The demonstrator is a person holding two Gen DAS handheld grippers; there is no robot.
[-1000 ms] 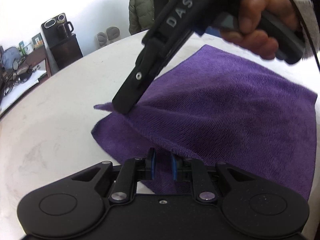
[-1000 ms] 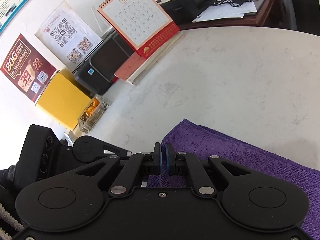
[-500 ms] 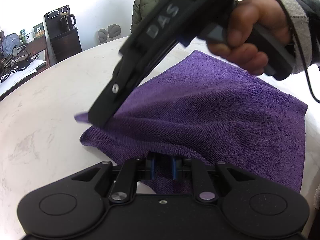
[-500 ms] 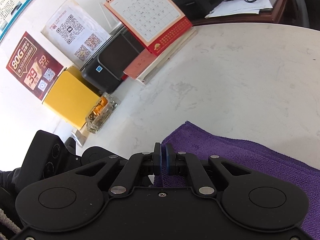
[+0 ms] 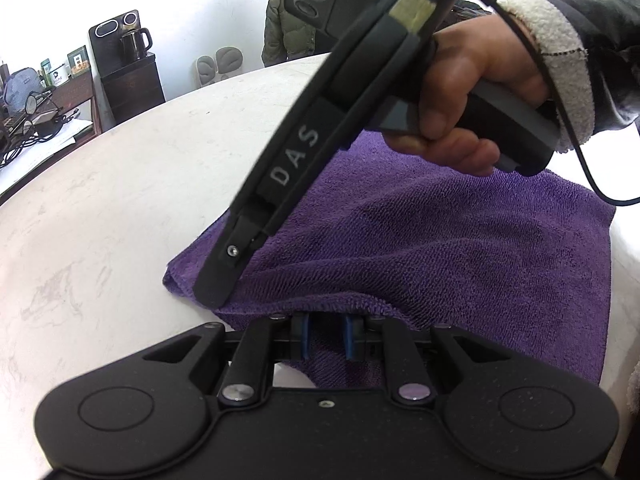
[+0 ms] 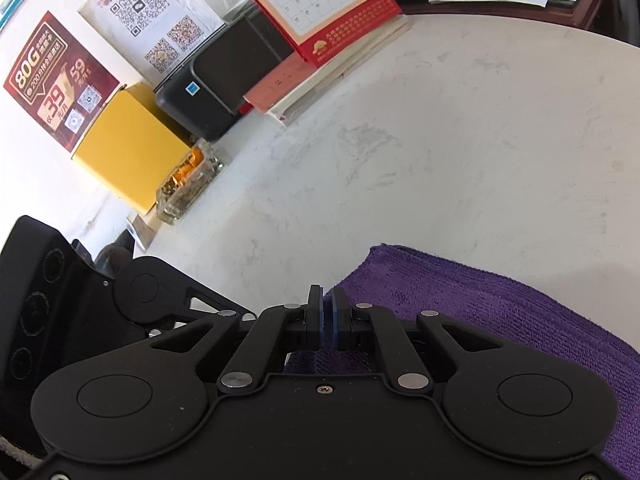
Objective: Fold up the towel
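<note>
Mid-fold, seemingly: purple terry towel [image 5: 460,248] lies doubled on the white marble-look table [image 5: 120,200]; right gripper [image 6: 328,320] pinches its corner; left gripper [image 5: 326,338], pads slightly apart, holds the hem bunched between them. Next: lay both corners down, aligned, then release.

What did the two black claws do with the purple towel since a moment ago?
The right claw, shut on the purple terry towel, carried its corner down toward the white marble table; the stray corner that poked out beside it is now tucked under. The left claw stayed put, gripping the near edge as before. Nothing was let go.
</note>
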